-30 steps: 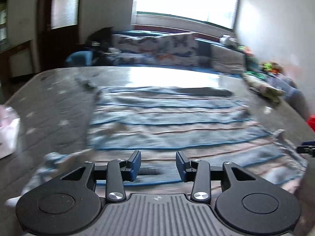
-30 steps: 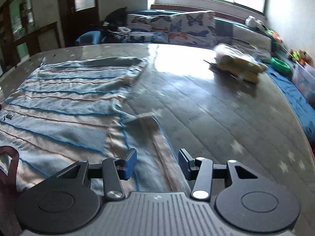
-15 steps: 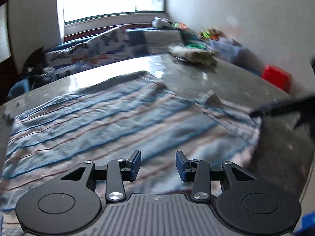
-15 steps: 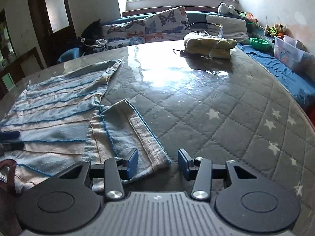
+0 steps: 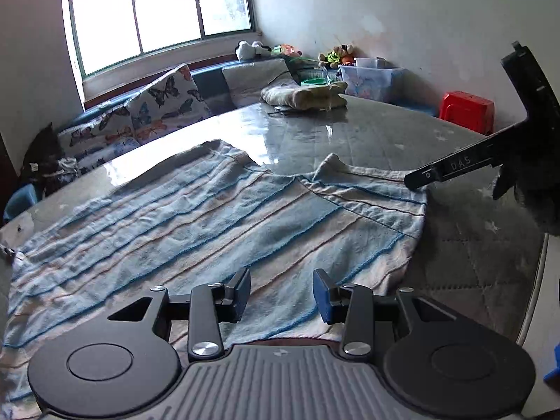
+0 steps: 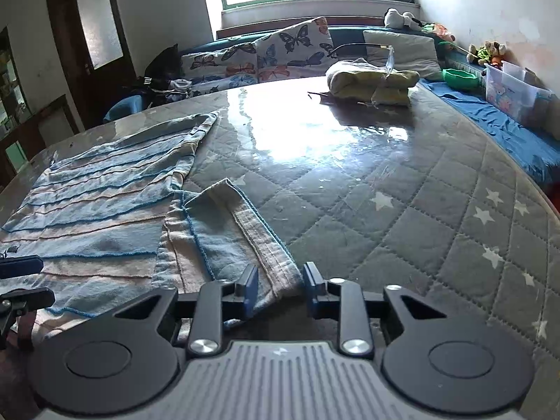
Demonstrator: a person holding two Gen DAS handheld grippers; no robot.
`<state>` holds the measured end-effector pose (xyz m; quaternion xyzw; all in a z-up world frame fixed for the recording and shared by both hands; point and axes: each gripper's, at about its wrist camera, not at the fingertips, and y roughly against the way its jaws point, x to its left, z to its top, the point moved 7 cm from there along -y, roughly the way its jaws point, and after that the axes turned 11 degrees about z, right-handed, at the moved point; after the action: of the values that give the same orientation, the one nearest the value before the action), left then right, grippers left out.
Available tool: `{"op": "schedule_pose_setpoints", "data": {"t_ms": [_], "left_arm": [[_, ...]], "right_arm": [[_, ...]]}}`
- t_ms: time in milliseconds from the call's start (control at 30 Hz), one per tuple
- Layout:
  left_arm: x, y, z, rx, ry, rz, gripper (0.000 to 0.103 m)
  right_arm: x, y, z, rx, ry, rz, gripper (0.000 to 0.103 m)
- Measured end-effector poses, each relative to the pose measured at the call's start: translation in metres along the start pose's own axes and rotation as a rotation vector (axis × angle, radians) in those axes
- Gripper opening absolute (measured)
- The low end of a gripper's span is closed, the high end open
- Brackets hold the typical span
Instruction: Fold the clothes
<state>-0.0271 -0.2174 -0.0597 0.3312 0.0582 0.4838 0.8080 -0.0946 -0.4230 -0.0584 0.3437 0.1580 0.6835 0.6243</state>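
Quilted grey bench [image 6: 402,217] under clear plastic

A striped blue garment [image 5: 210,224] lies spread flat; folded yellowish clothes [image 6: 371,78] sit at the far edge.

The left gripper [image 5: 281,290] was low and flat, and its two blue-padded fingers [image 5: 240,288] stood wide apart with nothing between them. The right gripper [image 6: 279,288] was low too. Its fingers [image 6: 249,288] were also apart, one on each side of a cloth edge, not pinching it.
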Motion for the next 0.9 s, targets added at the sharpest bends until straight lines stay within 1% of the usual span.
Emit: {"op": "schedule_pose_setpoints", "data": {"t_ms": [100, 167, 233, 367, 467, 567, 667, 800, 900], "left_arm": [[-0.004, -0.003, -0.003, 0.013, -0.006, -0.003, 0.043], [-0.001, -0.001, -0.004, 0.012, 0.006, -0.006, 0.044], [0.006, 0.001, -0.004, 0.006, 0.022, 0.005, 0.048], [0.03, 0.006, -0.004, 0.002, 0.075, 0.045, 0.049], [0.05, 0.013, -0.008, -0.001, 0.12, 0.083, 0.05], [0.071, 0.02, -0.012, -0.003, 0.165, 0.122, 0.05], [0.091, 0.027, -0.017, -0.004, 0.213, 0.16, 0.05], [0.114, 0.037, -0.027, 0.003, 0.266, 0.214, 0.051], [0.129, 0.042, -0.036, 0.017, 0.302, 0.251, 0.051]], "right_arm": [[0.001, 0.002, 0.001, -0.011, -0.023, 0.018, 0.01], [0.003, 0.006, 0.004, -0.024, -0.026, 0.029, 0.009], [0.011, 0.012, 0.01, -0.044, -0.011, 0.043, 0.009], [0.04, 0.026, 0.028, -0.078, 0.051, 0.111, 0.009], [0.07, 0.031, 0.038, -0.086, 0.111, 0.178, 0.009], [0.102, 0.026, 0.041, -0.07, 0.167, 0.238, 0.009], [0.13, 0.012, 0.04, -0.036, 0.216, 0.286, 0.009], [0.159, -0.009, 0.032, 0.018, 0.27, 0.334, 0.009], [0.174, -0.026, 0.019, 0.069, 0.289, 0.364, 0.009]]}}
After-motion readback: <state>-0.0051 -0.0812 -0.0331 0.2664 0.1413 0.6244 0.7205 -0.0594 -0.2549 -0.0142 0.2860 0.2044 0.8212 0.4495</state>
